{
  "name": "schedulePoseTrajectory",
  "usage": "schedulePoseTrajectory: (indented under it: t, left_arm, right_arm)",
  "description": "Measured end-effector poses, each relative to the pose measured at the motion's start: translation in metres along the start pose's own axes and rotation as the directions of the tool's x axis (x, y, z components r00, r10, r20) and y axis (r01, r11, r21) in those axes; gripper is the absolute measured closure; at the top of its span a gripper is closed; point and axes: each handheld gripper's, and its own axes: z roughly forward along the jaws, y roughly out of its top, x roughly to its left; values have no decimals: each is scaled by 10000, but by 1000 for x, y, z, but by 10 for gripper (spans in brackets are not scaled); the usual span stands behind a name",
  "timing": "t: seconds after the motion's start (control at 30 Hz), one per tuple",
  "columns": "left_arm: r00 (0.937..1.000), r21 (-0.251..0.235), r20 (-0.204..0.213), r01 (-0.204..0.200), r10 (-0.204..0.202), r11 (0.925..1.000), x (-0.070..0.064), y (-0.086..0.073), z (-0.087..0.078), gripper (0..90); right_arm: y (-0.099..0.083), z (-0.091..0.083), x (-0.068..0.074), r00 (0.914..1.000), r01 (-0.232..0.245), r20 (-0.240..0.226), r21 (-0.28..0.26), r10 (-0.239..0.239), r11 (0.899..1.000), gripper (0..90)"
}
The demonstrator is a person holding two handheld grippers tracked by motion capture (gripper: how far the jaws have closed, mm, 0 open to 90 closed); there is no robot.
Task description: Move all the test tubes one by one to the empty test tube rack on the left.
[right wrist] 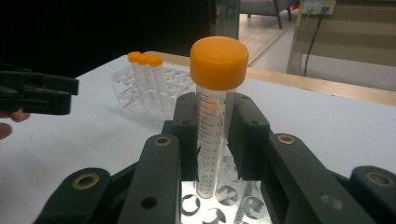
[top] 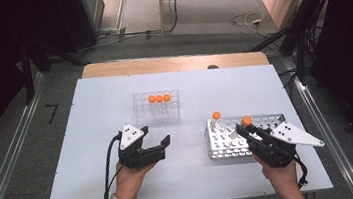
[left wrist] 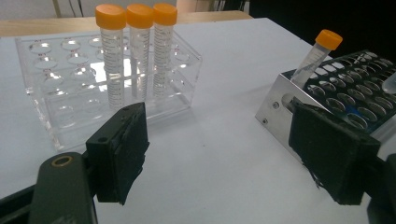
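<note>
A clear plastic rack (top: pixel 158 112) (left wrist: pixel 60 116) holds three orange-capped tubes (top: pixel 159 99) (left wrist: pixel 135 51) in a row. To its right lies a perforated metal rack (top: pixel 230 143) (left wrist: pixel 275 109) with one orange-capped tube (top: pixel 215 120) (left wrist: pixel 314 56) leaning in its near-left corner. My right gripper (top: pixel 247 129) (right wrist: pixel 212 128) is shut on another orange-capped tube (top: pixel 246 121) (right wrist: pixel 215 70), held upright just above the metal rack's holes (right wrist: pixel 219 205). My left gripper (top: pixel 156 136) (left wrist: pixel 224 158) stands open over bare table between the two racks, with nothing between its jaws.
The white tabletop (top: pixel 114 96) has free room at the left and along the front edge. A wooden strip (top: pixel 175 62) runs along the far edge. Cables lie on the floor (top: pixel 246 21) beyond. Rails (top: pixel 6 164) flank the table.
</note>
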Motion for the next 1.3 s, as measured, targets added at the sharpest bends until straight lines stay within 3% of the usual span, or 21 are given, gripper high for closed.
schedulePoseTrajectory:
  t: [0.53,1.3]
  left_arm:
    - [9999,-153,145,5,-3,9999,-2,3,-5,203]
    - [9955,-348,884,-303,332,9989,-21,10,-14,222]
  right_arm:
    - [-8,19,42,9894,537,-1377,486,-466,9974,719]
    - [-29,57,75,9716,1167,-2209,1355,-848,9839,719]
